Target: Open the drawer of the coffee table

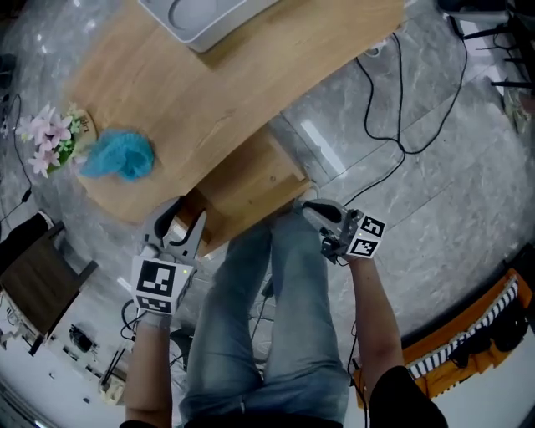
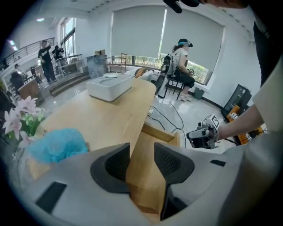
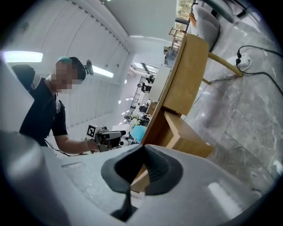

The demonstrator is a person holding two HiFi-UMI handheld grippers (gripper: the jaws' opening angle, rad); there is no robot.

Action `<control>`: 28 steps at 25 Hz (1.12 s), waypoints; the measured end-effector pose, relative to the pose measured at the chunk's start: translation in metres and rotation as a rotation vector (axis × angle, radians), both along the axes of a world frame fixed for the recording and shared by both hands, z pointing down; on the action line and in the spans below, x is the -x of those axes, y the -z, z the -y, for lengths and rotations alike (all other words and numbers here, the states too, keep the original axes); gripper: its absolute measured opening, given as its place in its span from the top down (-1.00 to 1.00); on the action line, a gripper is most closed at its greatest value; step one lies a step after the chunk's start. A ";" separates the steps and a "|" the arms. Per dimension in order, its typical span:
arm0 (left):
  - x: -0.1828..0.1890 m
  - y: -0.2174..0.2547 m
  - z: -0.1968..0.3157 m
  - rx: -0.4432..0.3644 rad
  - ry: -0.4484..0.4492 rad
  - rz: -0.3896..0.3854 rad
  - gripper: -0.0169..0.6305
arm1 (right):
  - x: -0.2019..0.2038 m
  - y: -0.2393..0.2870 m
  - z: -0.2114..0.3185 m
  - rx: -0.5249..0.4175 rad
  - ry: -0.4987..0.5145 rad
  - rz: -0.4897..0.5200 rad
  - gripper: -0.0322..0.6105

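Person's jeans-clad legs point(image 1: 267, 318) were nearest, filling the lower middle of the head view, just below the drawer.

- Bench point(image 1: 251, 84): low, pale wood, with a long top running up and away.
- Drawer point(image 1: 251, 180): stood out from under the bench's near edge toward the person, with its wooden box showing between the two grippers.
- White tray point(image 1: 201, 17): sat at the far end of the top.
- Left gripper point(image 2: 141, 154): jaws were apart and angled down over the drawer's near left corner. Drawer wood showed through the gap, but no pad was seen pressing it. It held nothing, as far as could be read.
- Right gripper point(image 3: 143, 154): jaws were closed together with nothing between them, just beside the drawer's right corner.
- Blue crumpled cloth point(image 1: 119, 155) and a small bunch of pink flowers point(image 1: 52, 138): lay at the bench's left end, well apart from the drawer.

Judgement: the opening looked done, or nearly so. Whether the drawer had reached full travel could not be told. Little seemed left beyond pulling it further, if it would go.
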State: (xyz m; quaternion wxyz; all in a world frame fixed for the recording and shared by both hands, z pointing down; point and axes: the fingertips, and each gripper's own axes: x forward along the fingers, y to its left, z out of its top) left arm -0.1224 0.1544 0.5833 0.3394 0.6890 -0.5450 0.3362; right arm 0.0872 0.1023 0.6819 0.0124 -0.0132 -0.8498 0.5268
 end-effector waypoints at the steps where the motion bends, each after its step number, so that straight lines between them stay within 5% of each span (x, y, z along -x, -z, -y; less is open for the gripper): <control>1: -0.001 0.006 0.001 -0.007 0.015 -0.009 0.41 | 0.003 0.009 0.003 -0.015 0.013 -0.017 0.91; 9: -0.007 0.064 0.008 -0.100 0.124 -0.052 0.75 | 0.031 0.117 0.027 -0.133 0.074 -0.052 0.91; 19: 0.007 0.175 0.006 -0.227 0.298 -0.095 0.91 | 0.077 0.264 0.048 -0.284 0.080 -0.083 0.91; 28: 0.015 0.278 -0.010 -0.361 0.327 -0.129 0.91 | 0.119 0.396 0.045 -0.425 0.073 -0.098 0.91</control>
